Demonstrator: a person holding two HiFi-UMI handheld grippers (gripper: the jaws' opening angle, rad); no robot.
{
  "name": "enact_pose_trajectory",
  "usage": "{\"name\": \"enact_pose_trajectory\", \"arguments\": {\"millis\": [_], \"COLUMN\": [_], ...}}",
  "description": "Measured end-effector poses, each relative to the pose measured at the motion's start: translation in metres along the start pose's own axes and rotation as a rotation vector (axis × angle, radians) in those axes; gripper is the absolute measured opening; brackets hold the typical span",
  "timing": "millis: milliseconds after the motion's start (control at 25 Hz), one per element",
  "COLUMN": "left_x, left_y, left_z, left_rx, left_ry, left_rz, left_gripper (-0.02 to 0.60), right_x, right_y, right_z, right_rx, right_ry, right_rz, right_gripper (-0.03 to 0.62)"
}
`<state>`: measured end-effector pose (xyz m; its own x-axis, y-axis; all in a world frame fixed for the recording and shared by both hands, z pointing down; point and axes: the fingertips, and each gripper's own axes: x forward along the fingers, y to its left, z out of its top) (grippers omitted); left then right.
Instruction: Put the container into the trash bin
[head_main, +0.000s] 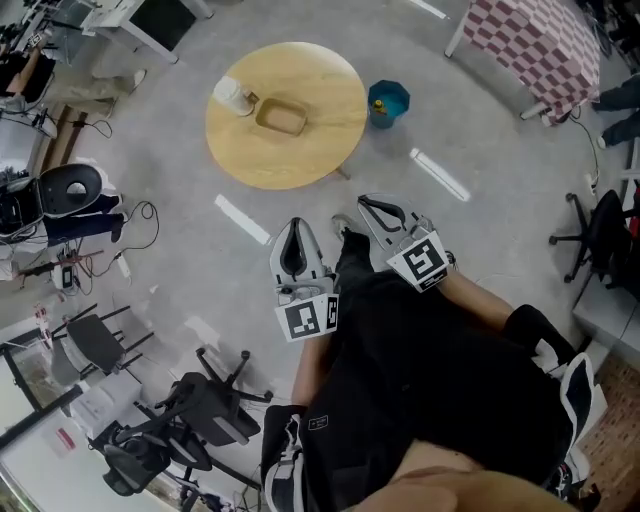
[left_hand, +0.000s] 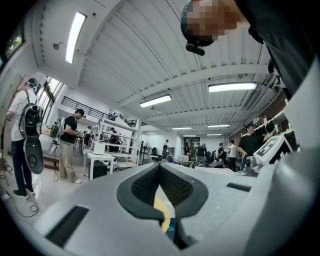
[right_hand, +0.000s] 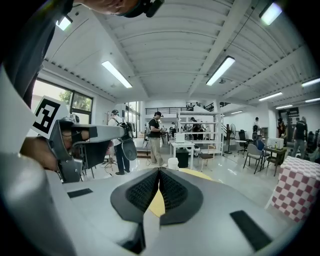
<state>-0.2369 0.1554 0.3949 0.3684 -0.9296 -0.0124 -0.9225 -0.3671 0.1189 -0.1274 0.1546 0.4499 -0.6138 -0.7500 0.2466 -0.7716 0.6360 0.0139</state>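
A round wooden table (head_main: 300, 150) stands ahead on the grey floor. On it lie a shallow brown container (head_main: 281, 118) and a white lidded cup (head_main: 232, 95). A blue trash bin (head_main: 388, 103) sits on the floor by the table's right edge. My left gripper (head_main: 294, 224) and right gripper (head_main: 366, 201) are held in front of the person's body, well short of the table, both pointing towards it. The jaws of the left gripper (left_hand: 160, 166) meet at the tips with nothing between them, and so do those of the right gripper (right_hand: 159, 171). Past the right jaws I see the white cup (right_hand: 173, 163).
Black office chairs (head_main: 205, 405) stand at the lower left, another chair (head_main: 598, 232) at the right. A checkered table (head_main: 540, 40) is at the top right. White stripes (head_main: 242, 219) mark the floor. People (right_hand: 156, 137) stand among desks and shelves beyond.
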Motion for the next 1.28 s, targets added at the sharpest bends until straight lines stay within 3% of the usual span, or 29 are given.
{"name": "enact_pose_trajectory", "arguments": {"millis": [400,640,1040,1280], "left_x": [0.085,0.119,0.173,0.204], "left_y": [0.093,0.116,0.146,0.164], "left_z": [-0.002,-0.017,-0.021,-0.029], "left_rx": [-0.027,-0.055,-0.066,-0.083], "left_ry": [0.015,0.037,0.055,0.07], "left_rz": [0.032,0.072,0.22,0.296], "left_gripper": [0.005,0.006,0.006,0.005], "right_x": [0.137,0.19,0.279,0.327], "right_y": [-0.037,-0.067,-0.096,-0.113], "right_z": [-0.003,-0.038,-0.116,-0.183], "right_rx": [-0.108,-0.201,-0.496,-0.759], "right_ry": [0.112,0.259,0.534,0.669], "right_rz": [0.08,0.151,0.487,0.65], "right_gripper": [0.026,0.026,0.029,0.034]}}
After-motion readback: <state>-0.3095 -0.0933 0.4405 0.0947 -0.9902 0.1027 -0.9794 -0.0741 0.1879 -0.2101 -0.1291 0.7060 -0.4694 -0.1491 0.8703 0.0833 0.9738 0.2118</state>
